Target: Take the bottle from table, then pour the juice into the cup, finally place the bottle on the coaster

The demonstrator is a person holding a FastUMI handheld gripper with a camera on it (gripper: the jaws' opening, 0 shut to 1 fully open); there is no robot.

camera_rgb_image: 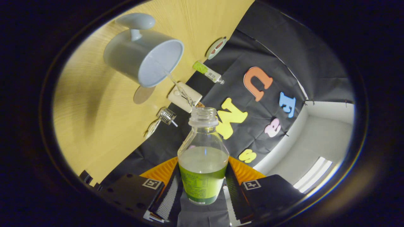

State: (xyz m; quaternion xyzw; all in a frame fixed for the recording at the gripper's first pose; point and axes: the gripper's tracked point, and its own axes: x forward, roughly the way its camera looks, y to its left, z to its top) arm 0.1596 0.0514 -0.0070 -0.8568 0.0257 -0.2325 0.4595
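Note:
My gripper [202,186] is shut on a clear bottle [202,157] with a green label, both fingers pressing its lower body. The bottle is uncapped and tipped over, its mouth toward a pale blue cup [145,56] with a handle that stands on the wooden table [94,119]. A thin stream of pale juice [180,90] runs from the bottle's mouth into the cup. The bottle is roughly half full of greenish liquid. A round coaster [216,48] lies on the table beyond the cup, near the black cloth wall.
Along the table's back edge lie a small green-and-white tube [207,72], a white box-like object [184,97] and a small metal wire item [167,116]. A white wall and a bright light strip show past the cloth.

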